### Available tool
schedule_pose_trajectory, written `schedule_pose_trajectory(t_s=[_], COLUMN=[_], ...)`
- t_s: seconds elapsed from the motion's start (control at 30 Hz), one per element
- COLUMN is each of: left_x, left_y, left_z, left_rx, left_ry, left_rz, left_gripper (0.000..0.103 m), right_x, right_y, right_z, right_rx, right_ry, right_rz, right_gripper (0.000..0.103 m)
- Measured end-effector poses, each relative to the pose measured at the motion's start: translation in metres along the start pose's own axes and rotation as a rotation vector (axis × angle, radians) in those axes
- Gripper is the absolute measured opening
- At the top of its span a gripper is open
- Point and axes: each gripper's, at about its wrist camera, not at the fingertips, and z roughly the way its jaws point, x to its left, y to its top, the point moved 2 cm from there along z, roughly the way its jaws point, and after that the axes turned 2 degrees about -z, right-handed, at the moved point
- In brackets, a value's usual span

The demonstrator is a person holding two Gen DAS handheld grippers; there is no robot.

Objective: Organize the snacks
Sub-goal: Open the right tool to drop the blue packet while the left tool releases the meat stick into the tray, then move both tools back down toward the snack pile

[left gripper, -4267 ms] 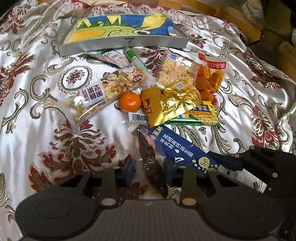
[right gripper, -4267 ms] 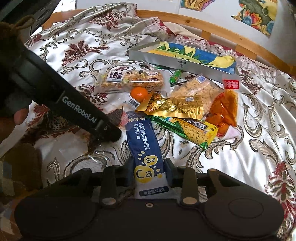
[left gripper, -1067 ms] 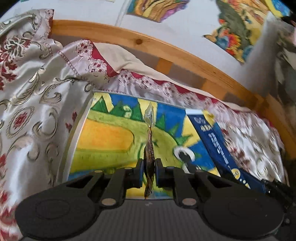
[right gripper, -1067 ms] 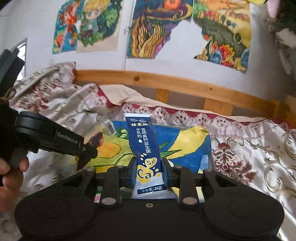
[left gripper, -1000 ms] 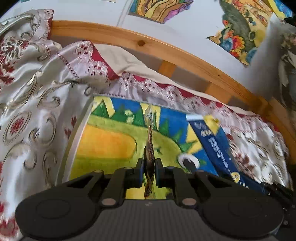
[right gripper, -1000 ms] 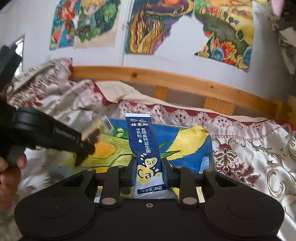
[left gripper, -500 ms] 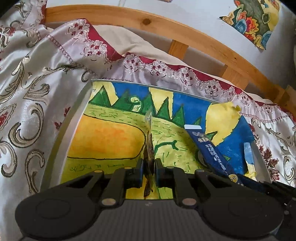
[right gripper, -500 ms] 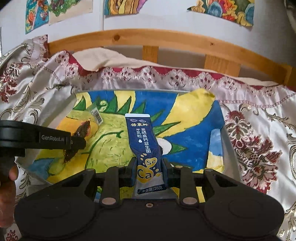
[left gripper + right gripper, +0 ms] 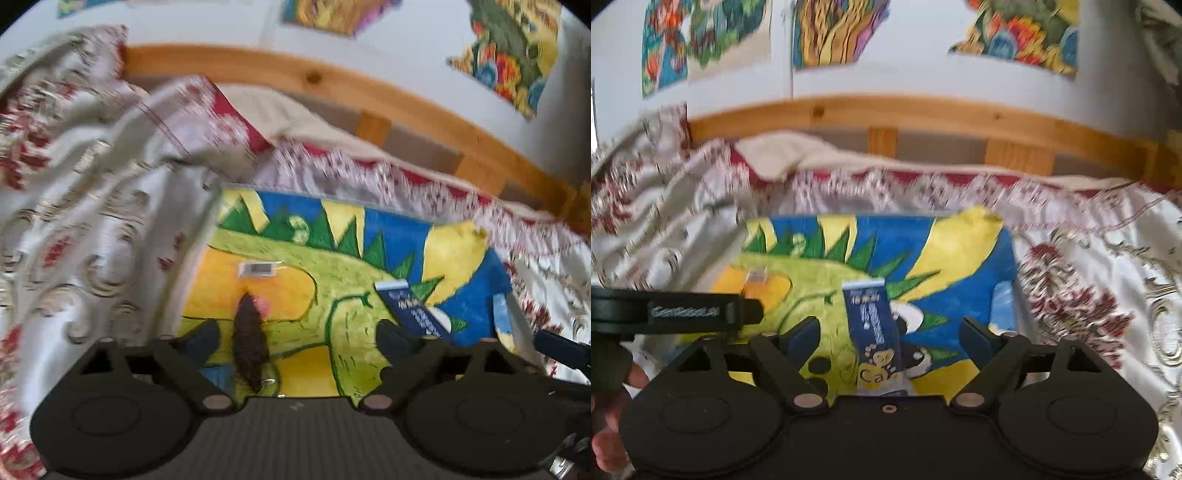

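A shallow box (image 9: 388, 229) lined with a bright painted picture lies on the bed. My left gripper (image 9: 295, 338) hovers over it with its jaws opening wide. A clear packet of dark brown snack (image 9: 249, 339) lies on the box floor between them, near the left finger and free of the pads. My right gripper (image 9: 890, 336) is over the same box (image 9: 960, 251), jaws also opening. The blue sachet (image 9: 875, 325) lies flat between them, touched by neither pad. The same blue sachet (image 9: 413, 314) shows in the left wrist view.
A satin bedspread (image 9: 92, 229) with red and gold patterns surrounds the box. A wooden bed rail (image 9: 923, 110) and a wall with drawings stand behind it. A person's hand (image 9: 605, 424) holds the left gripper's body (image 9: 683, 312) at the left edge.
Both grippers went from shut to wide open. The dark packet and the blue sachet dropped out of the pads and now lie flat in the box. Both views are blurred by motion.
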Motion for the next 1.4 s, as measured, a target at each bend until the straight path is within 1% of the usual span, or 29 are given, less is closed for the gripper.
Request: schedule_pose_trajectory(t_s=[0.03, 0.13, 0.2, 0.27, 0.43, 0.6, 0.73, 0.9, 1.1, 1.27, 1.4], left_x=[0.001, 0.009, 0.012, 0.014, 0.010, 0.003, -0.004, -0.013, -0.019, -0.012, -0.009], left_y=[0.000, -0.003, -0.004, -0.006, -0.012, -0.022, -0.039, -0.063, -0.090, -0.118, -0.139], left_z=[-0.008, -0.033, -0.049, -0.068, -0.114, -0.153, -0.182, -0.212, -0.240, -0.256, -0.265], left_rx=[-0.015, -0.055, -0.075, -0.106, -0.177, -0.223, -0.271, -0.305, -0.315, -0.314, -0.301], left_ry=[0.000, -0.012, -0.007, -0.018, -0.006, 0.012, 0.023, 0.040, 0.048, 0.017, 0.040], left_rz=[-0.009, -0.024, -0.029, -0.033, 0.018, 0.041, 0.069, 0.119, 0.139, 0.135, 0.151], left_gripper=[0.100, 0.102, 0.102, 0.102, 0.102, 0.103, 0.103, 0.103, 0.103, 0.103, 0.103], right_x=[-0.003, -0.007, -0.006, -0.007, -0.009, -0.009, -0.009, -0.004, -0.003, 0.001, 0.004], right_y=[0.001, 0.004, 0.005, 0.004, 0.002, -0.005, -0.014, -0.029, -0.050, -0.071, -0.089], right_z=[-0.010, -0.039, -0.057, -0.078, -0.120, -0.158, -0.189, -0.222, -0.256, -0.275, -0.287], right_rx=[-0.021, -0.089, -0.121, -0.161, -0.215, -0.238, -0.258, -0.280, -0.289, -0.277, -0.263], right_ry=[0.005, 0.010, 0.010, 0.004, 0.000, -0.013, -0.009, -0.003, 0.007, 0.009, 0.008], right_rz=[0.011, 0.022, 0.011, 0.007, 0.022, 0.021, 0.025, 0.008, 0.017, 0.001, -0.008], right_gripper=[0.093, 0.098, 0.100, 0.102, 0.102, 0.102, 0.102, 0.102, 0.102, 0.102, 0.102])
